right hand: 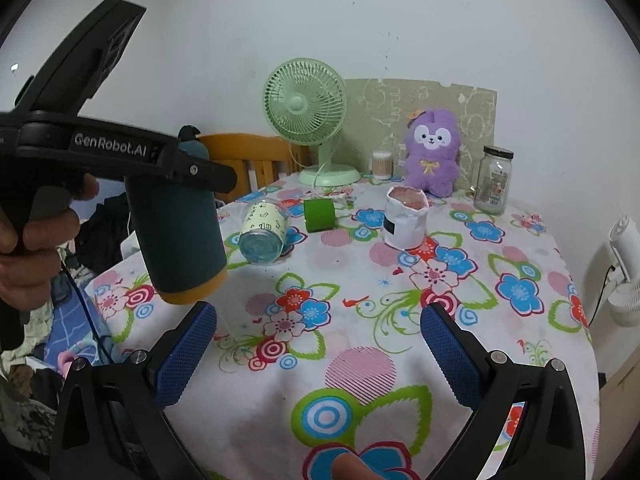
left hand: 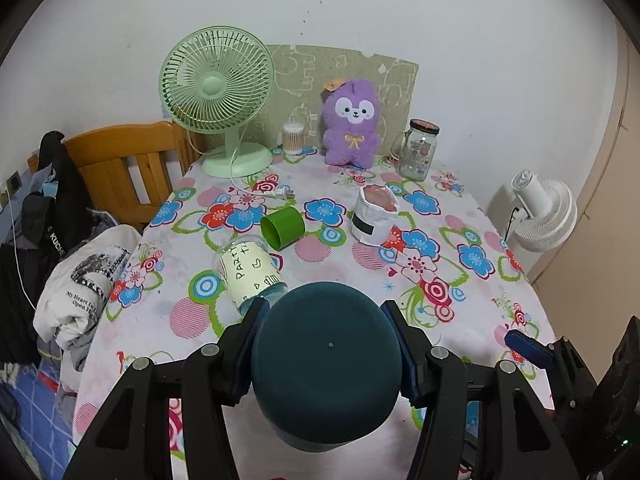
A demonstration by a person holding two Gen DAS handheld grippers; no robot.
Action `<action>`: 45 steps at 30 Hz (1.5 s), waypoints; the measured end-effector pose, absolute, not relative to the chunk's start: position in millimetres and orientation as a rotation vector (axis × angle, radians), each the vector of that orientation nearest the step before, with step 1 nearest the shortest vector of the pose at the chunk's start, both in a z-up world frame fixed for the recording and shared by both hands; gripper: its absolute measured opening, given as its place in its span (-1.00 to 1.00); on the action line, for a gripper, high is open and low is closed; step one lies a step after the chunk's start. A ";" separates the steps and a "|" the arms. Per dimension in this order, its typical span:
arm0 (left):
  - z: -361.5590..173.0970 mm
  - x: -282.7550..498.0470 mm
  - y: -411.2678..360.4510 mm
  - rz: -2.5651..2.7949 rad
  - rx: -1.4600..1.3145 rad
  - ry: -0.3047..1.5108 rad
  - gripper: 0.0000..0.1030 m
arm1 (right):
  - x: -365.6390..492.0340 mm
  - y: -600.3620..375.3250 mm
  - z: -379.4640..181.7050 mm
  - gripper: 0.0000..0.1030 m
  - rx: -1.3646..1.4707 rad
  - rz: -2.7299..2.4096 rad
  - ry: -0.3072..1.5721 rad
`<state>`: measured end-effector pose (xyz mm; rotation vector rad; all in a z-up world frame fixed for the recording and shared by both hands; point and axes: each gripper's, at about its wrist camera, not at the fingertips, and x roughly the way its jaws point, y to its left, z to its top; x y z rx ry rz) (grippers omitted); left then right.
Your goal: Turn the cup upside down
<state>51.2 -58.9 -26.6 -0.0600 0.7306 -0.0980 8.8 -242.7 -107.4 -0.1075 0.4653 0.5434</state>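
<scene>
Left gripper (left hand: 326,344) clamps the dark teal cup (left hand: 326,364), frame bottom centre, orange end down, long axis near vertical above the tablecloth (right hand: 360,280). Right gripper (right hand: 316,360) gapes empty.

Matt, smooth dark teal cup (left hand: 326,364) with a mustard-yellow band at its rim. Gripper fingers (right hand: 182,356) carry blue, knurled rubbery pads on matt black plastic. Printed floral cloth (right hand: 360,320) covers the table. Glossy green plastic cup (left hand: 283,227); clear glass jar (left hand: 418,148); fuzzy purple plush toy (left hand: 352,124); varnished wooden chair (left hand: 120,160).
</scene>
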 end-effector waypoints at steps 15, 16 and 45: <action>-7.1 60.6 -53.7 -0.148 -0.062 0.723 0.14 | 12.3 -231.9 -114.2 0.99 -0.116 0.526 0.496; -14.5 64.1 -53.7 -0.154 -0.072 0.744 0.14 | 12.1 -231.3 -114.7 0.99 -0.119 0.525 0.497; -73.0 68.0 -62.0 -0.077 0.005 0.793 0.88 | 8.0 -217.2 -116.9 0.99 -0.149 0.558 0.511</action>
